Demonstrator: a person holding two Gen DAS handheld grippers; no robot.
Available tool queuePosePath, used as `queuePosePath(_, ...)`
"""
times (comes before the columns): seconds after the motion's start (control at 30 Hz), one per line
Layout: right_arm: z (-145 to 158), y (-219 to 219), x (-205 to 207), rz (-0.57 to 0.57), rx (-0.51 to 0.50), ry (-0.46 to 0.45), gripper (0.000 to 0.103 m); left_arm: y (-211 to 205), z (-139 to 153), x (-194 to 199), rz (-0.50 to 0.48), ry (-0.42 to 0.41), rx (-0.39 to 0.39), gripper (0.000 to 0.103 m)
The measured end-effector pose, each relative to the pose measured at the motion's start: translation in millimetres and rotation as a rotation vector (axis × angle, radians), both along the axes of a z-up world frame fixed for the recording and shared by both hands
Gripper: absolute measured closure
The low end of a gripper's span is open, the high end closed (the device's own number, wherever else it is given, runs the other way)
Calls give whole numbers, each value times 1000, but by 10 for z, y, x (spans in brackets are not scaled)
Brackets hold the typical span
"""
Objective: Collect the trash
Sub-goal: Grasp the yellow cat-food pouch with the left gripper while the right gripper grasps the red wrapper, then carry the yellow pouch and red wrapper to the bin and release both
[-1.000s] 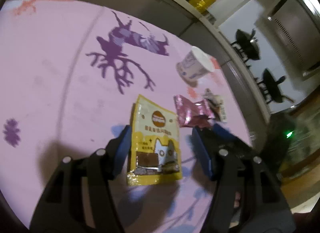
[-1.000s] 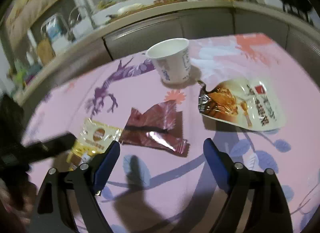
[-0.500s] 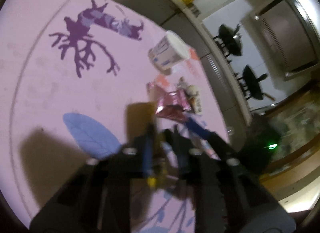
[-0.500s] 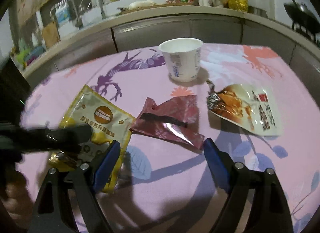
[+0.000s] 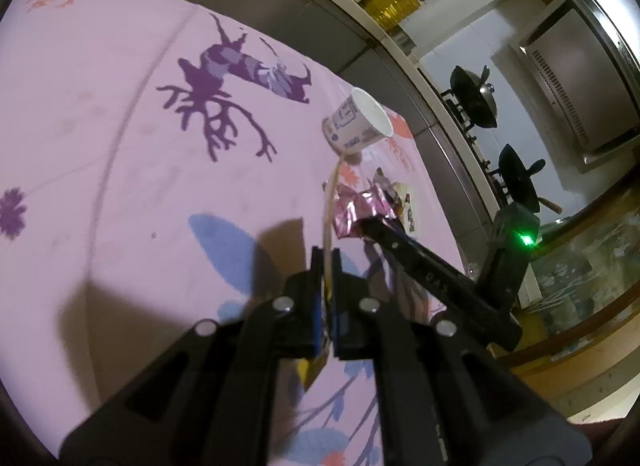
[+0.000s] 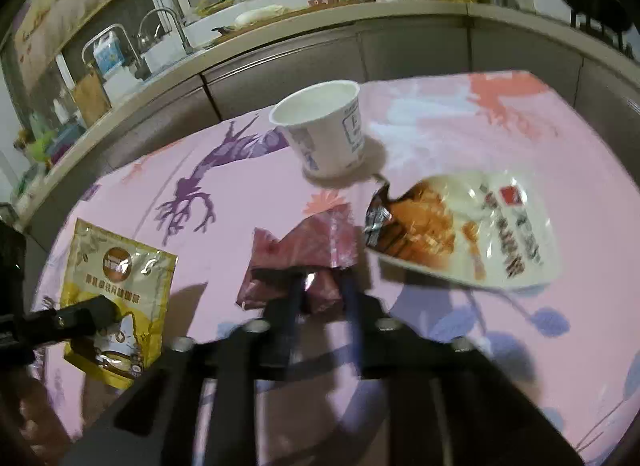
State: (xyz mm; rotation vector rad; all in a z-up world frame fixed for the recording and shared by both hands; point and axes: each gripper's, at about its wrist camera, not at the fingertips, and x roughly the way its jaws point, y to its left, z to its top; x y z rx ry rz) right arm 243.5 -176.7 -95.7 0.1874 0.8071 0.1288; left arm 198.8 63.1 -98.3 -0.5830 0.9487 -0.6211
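My left gripper is shut on the yellow snack pouch, which shows edge-on between the fingers; in the right wrist view the pouch hangs upright from the left gripper above the pink tablecloth. My right gripper has closed on the crumpled maroon wrapper, which lies on the cloth; it shows as shiny pink foil in the left wrist view at the right gripper's tip. A white paper cup stands behind. A torn white and orange snack bag lies to the right.
The table wears a pink cloth with purple tree prints. A kitchen counter with bottles and a sink runs behind the table. A stove with black woks stands to the right.
My left gripper shut on the yellow pouch and lifted it upright. My right gripper moved forward and closed from wide open onto the maroon wrapper.
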Motion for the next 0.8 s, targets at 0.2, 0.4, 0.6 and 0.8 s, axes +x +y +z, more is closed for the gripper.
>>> queuePosePath(0.2, 85, -86, -328, -1, 80, -22, 99, 10, 64, -97, -4, -7, 6, 100)
queuePosePath(0.4, 228, -336, -827, -30, 157, -58, 99, -234, 229, -234, -52, -36, 25, 100)
queuePosePath(0.6, 356, -868, -1273, -128, 220, -121, 99, -804, 407, -290, -160, -53, 57, 100)
queuePosePath(0.8, 493, -1495, -1652, -246, 264, -217, 99, -1722, 715, -231, -310, -97, 90, 100)
